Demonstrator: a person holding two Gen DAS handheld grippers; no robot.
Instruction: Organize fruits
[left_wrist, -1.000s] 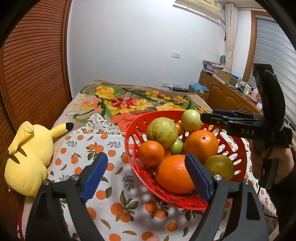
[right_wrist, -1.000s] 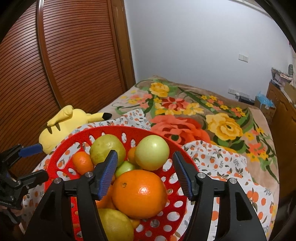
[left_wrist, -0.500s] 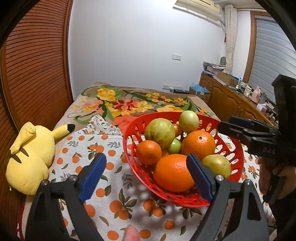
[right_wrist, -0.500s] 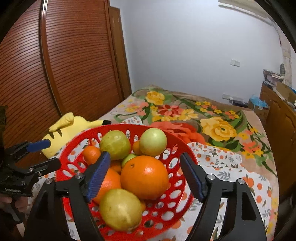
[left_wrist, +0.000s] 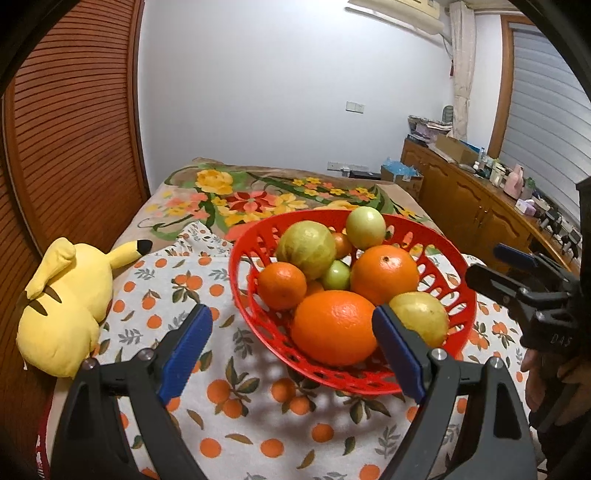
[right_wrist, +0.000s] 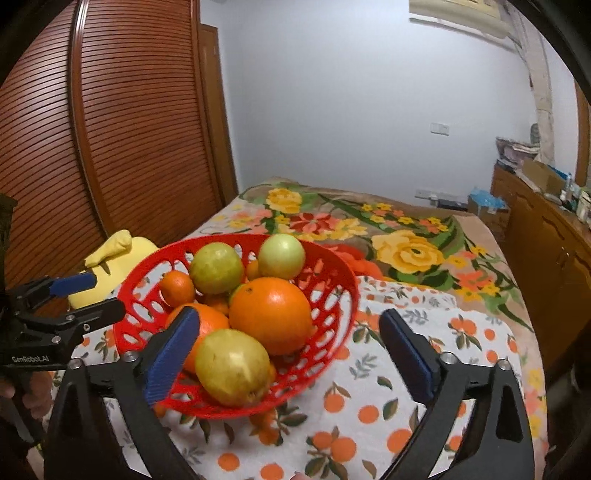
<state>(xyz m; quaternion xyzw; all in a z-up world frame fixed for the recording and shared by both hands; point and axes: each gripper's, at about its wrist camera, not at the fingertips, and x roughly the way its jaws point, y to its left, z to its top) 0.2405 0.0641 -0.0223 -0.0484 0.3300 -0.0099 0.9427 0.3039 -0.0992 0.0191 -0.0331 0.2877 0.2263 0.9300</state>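
From the left wrist view, the left gripper (left_wrist: 291, 345) fills the bottom edge, its black arms cut off by the frame; its jaws stand wide with nothing pressed between the blue pads. The red slotted plastic basket (left_wrist: 251, 295) of fruit sits on the bed, on the white orange-print cloth (left_wrist: 236, 402), at about 1 o'clock from the gap between the jaws, its near rim partly hidden behind the right-hand pad. The large front orange (left_wrist: 334, 326) lies just beyond the pads, apart from both. Behind it a small tangerine (left_wrist: 282, 284), a yellow-green round fruit (left_wrist: 306, 249) and a pale green apple-like fruit (left_wrist: 365, 227) are heaped; lower fruits are mostly covered. The basket is round, so no long axis shows; its opening faces up. At 3 o'clock the right gripper (left_wrist: 517, 269) enters, partly cut off. A yellow plush toy (left_wrist: 62, 306) lies at 9 o'clock.

From the right wrist view, the right gripper (right_wrist: 291, 354) has just been opening its jaws; they now stand wide and grip nothing. The basket (right_wrist: 332, 295) sits at 11 o'clock, its near left rim behind the left-hand pad. A yellowish pear-like fruit (right_wrist: 232, 367) lies between the pads' lines, nearer the left one; contact cannot be told. The left gripper (right_wrist: 70, 299) shows at 9 o'clock, hiding part of the plush toy (right_wrist: 122, 251).
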